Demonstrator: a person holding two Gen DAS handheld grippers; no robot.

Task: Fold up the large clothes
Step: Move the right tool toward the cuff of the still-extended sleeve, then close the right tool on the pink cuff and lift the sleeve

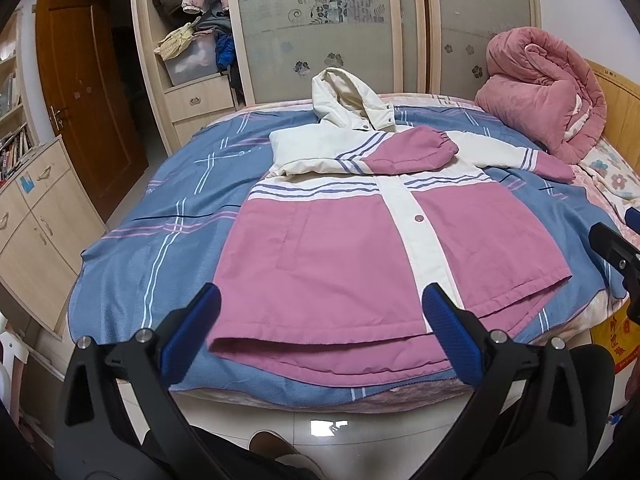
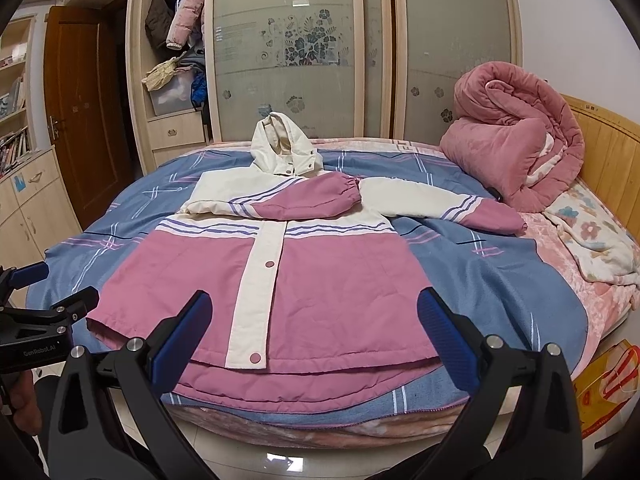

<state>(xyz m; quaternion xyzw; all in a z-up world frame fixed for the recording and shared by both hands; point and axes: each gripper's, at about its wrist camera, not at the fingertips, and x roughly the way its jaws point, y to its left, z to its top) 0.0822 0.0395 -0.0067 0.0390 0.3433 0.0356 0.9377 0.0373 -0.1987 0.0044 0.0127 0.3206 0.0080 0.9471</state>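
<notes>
Both grippers hang off the near edge of the bed, jaws spread wide and empty: the left gripper (image 1: 320,330) over the jacket's hem, the right gripper (image 2: 314,334) likewise. Beyond them the pink-and-cream jacket (image 1: 328,240) lies front-up on the blue plaid sheet (image 1: 168,216), one sleeve (image 1: 408,152) folded across its chest, the other sleeve (image 2: 460,204) stretched out sideways. Only the right wrist view shows the hand (image 2: 22,396) holding the left tool. Farther back sits a rolled pink quilt (image 2: 516,144).

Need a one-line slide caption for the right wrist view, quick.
Open right gripper poised above the hem of a pink-and-cream hooded jacket on a blue plaid blanket, one sleeve folded across the chest.
</notes>
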